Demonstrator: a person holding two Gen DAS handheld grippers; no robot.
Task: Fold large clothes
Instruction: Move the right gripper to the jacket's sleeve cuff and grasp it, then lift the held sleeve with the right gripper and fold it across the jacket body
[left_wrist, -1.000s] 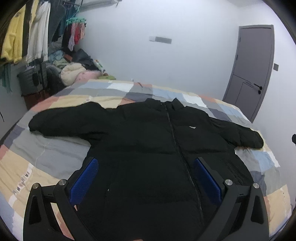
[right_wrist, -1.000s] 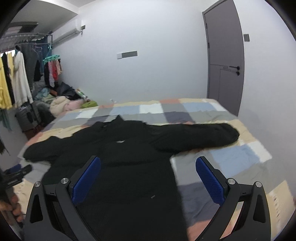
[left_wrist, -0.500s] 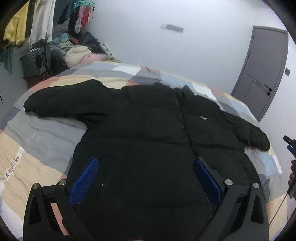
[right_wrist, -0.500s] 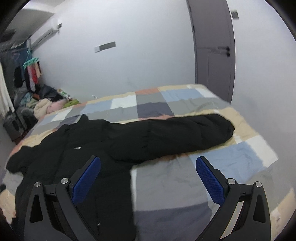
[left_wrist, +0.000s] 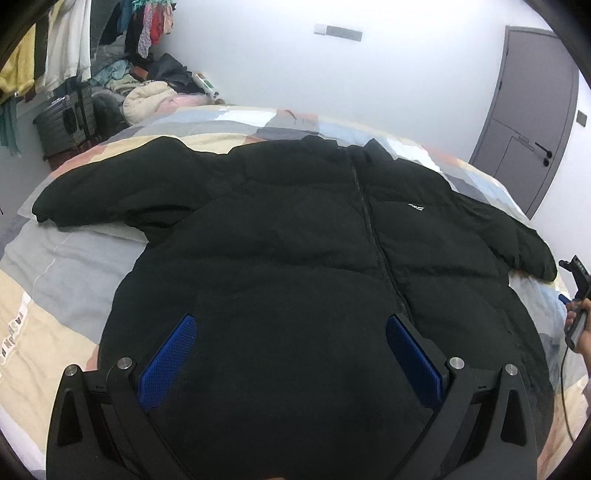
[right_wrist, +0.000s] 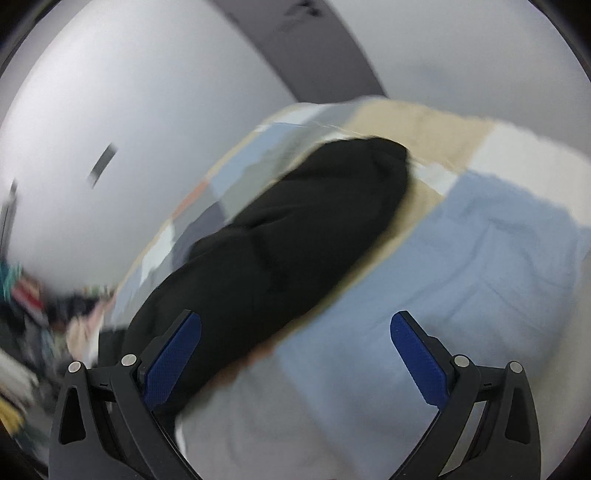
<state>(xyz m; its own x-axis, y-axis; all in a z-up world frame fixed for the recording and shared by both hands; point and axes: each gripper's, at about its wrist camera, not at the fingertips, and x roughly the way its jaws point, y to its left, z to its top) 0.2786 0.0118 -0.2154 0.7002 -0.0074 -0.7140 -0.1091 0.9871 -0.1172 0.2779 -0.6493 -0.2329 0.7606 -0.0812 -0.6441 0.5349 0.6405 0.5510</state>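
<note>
1. The left gripper (left_wrist: 290, 354) hangs wide open over the hem of the black puffer jacket (left_wrist: 295, 240); the right gripper (right_wrist: 295, 354), equally wide and empty, now tilts over its right sleeve (right_wrist: 295, 236), having swung off the body.
2. The jacket lies flat, zipped, on the patchwork bed (left_wrist: 55, 288).
3. Judged soft, bulky, light, slippery: pinch cuff or hem.
</note>
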